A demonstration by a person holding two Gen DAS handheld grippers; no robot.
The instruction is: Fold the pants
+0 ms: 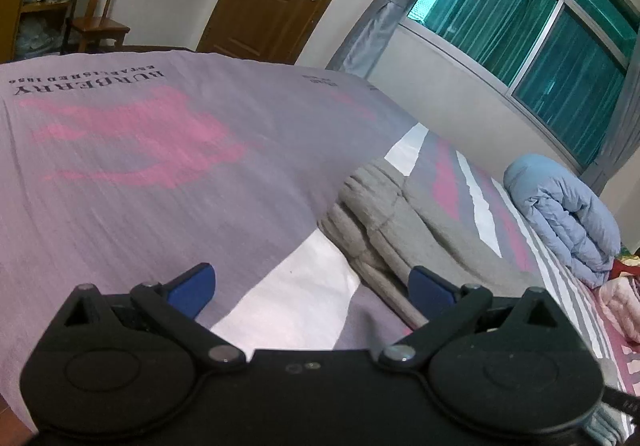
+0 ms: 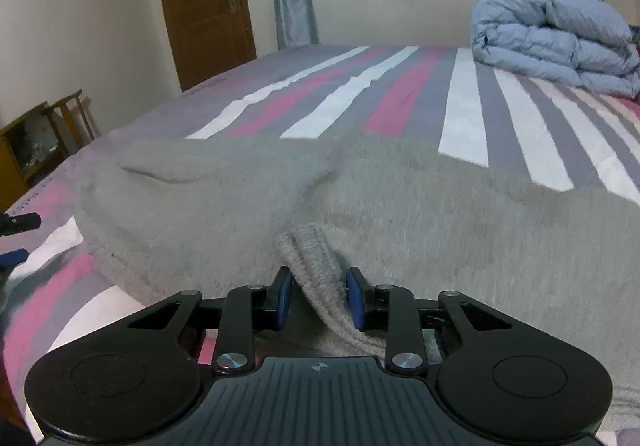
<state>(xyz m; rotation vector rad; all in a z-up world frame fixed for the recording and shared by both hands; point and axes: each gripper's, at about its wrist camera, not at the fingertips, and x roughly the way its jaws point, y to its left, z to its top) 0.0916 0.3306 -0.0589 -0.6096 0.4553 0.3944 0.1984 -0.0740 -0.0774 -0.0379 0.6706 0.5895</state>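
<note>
Grey fleece pants (image 2: 400,205) lie spread across the striped bed sheet (image 2: 464,113). My right gripper (image 2: 320,298) sits at their near edge, its blue pads (image 2: 285,298) partly apart around a raised fold of grey fabric (image 2: 316,266); the pads do not visibly pinch it. In the left wrist view the pants (image 1: 384,213) lie bunched to the right. My left gripper (image 1: 312,286) is wide open and empty above the sheet (image 1: 160,173), left of the pants.
A folded light-blue duvet (image 2: 556,41) lies at the far right of the bed, also in the left wrist view (image 1: 568,213). A wooden door (image 2: 204,1), curtains and a window line the far wall. A wooden chair (image 1: 98,11) and a cabinet stand beyond the bed.
</note>
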